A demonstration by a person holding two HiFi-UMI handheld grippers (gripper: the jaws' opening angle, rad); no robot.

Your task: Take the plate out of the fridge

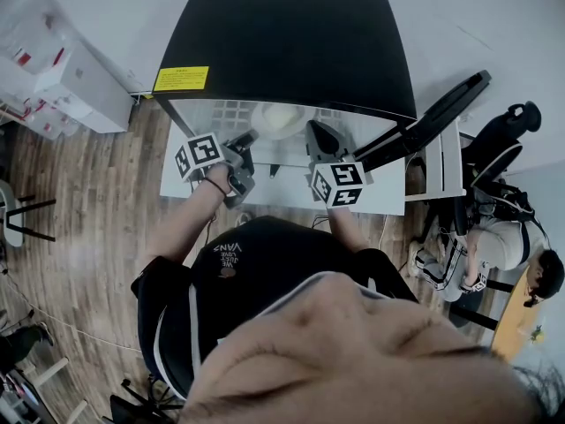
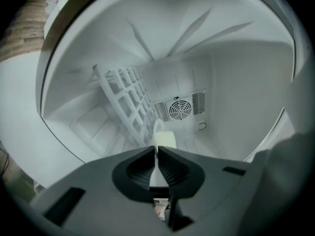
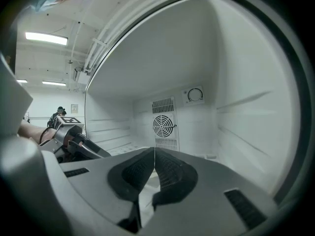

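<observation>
Looks into the open fridge (image 1: 291, 42), door (image 1: 441, 106) swung clear off its right side, bare white walls leaving wide room within. Finds the plate (image 1: 281, 117) at the fridge's middle, near the front edge: round, no long axis, roughly flat and face up. Clenches the left gripper (image 2: 156, 152) on the plate's near rim. Holds the right gripper (image 3: 154, 154) in the fridge's right half, jaws pressed together on nothing.

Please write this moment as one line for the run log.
left gripper: shut on plate | right gripper: shut, empty | plate: inside fridge
</observation>
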